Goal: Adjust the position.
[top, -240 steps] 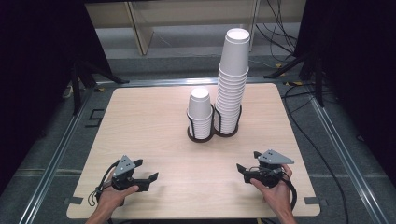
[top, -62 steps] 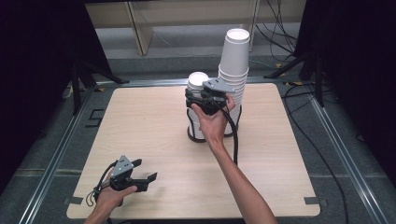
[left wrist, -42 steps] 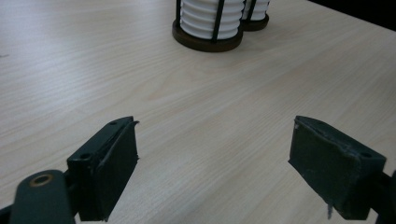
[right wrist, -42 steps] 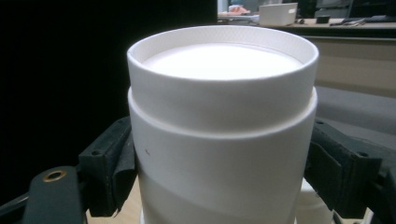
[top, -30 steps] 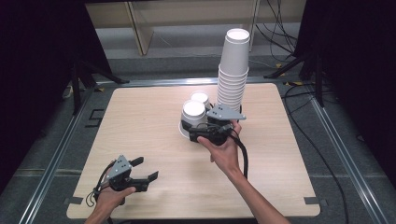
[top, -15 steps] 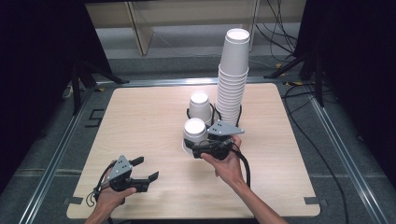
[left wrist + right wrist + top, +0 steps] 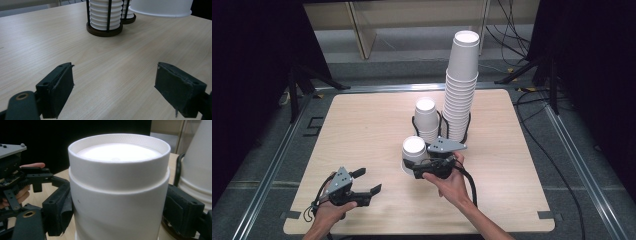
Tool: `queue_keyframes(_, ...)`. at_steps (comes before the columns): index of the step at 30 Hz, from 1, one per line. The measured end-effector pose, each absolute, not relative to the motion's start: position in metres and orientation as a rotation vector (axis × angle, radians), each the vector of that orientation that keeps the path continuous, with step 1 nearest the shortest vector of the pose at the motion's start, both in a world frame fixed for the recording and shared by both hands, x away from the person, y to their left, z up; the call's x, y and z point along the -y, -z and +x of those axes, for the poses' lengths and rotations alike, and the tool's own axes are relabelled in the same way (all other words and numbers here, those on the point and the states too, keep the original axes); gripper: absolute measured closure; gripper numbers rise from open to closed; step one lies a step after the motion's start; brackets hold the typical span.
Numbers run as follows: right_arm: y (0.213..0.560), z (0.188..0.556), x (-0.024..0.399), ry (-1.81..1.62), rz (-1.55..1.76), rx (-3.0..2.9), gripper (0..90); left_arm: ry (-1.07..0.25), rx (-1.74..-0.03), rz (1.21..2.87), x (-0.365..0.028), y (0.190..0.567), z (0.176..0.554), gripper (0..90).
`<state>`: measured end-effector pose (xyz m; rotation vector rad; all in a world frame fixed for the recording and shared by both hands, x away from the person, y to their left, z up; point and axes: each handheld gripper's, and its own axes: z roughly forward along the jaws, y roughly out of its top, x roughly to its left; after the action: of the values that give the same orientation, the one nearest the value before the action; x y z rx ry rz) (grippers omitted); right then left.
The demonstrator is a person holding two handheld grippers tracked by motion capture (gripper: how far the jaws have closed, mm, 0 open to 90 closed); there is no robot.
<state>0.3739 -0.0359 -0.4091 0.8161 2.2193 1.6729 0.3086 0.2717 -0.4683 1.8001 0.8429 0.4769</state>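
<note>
- The right hand-held gripper [image 7: 414, 168] is closed on an upside-down white paper cup [image 7: 414, 154]; in the right gripper view both black pads press the cup's [image 7: 117, 195] sides.
- The cup sits low over the wooden table [image 7: 362, 125], just in front of the short cup stack [image 7: 427, 119] and near the tall cup stack [image 7: 460, 85], both in black wire holders. In the left gripper view its wide rim [image 7: 160, 10] seems to float slightly above the table.
- The left hand-held gripper [image 7: 367, 182] rests near the front left of the table. Its jaws stand apart and hold nothing [image 7: 113, 92].
- To do this step well, I judge the cup should go straight down until its whole rim meets the table, kept level.
- Release only then, opening gently so the light cup does not tip or cling to a pad.
- Draw the hand-held gripper back clear of both stacks.
</note>
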Motion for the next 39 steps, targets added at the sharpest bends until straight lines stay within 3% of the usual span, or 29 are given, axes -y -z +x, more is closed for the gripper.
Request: queue_keyframes(39, 0.425, 0.354, -0.019, -1.764, 0.679, -2.376, 19.2, -0.369, -0.684, 1.749, -0.252, 0.463, 0.301, 14.1)
